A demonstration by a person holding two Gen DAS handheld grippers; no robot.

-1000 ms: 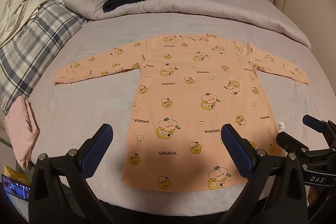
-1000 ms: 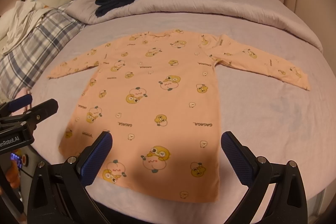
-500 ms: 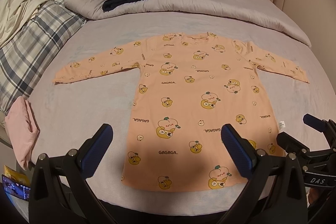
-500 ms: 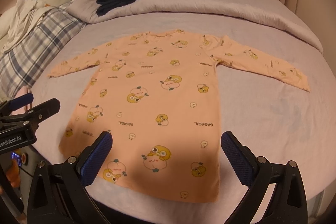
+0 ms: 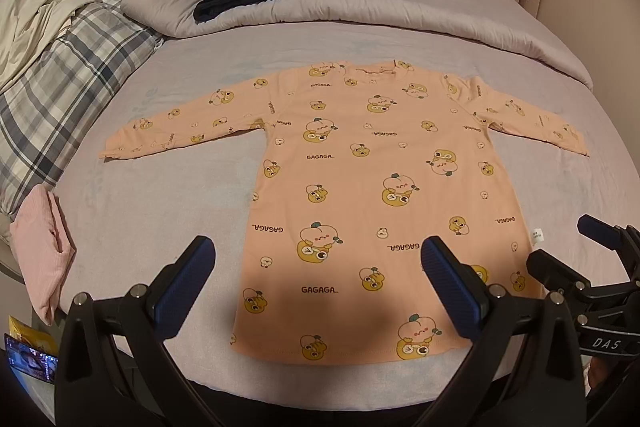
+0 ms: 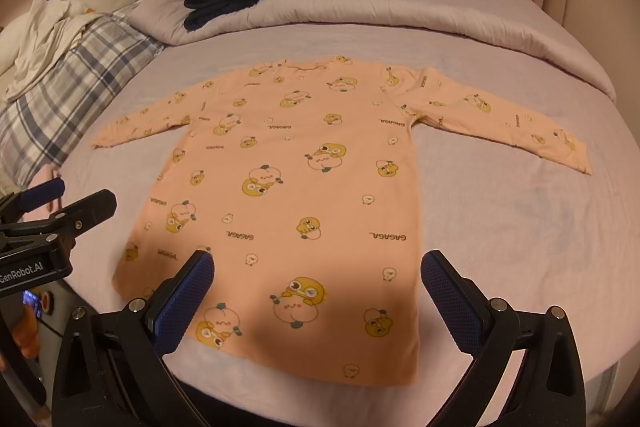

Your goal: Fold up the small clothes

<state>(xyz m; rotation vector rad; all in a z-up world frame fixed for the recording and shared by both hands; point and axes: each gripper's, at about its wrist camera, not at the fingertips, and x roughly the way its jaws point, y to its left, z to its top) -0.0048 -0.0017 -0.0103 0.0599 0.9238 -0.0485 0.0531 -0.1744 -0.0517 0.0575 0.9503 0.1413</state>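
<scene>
Now the peach shirt (image 5: 360,195) lies flat on the bed (image 5: 168,211), hem toward the 2 grippers, collar away, its long axis running straight out from them, sleeves spread to either side. The left gripper (image 5: 316,283) hangs above the hem's left half, jaws wide apart, holding nothing. The right gripper (image 6: 318,283) hovers over the hem's right half, jaws equally spread and empty. Each looks nearer its own sleeve, so a sleeve fold seems the likely opening.
</scene>
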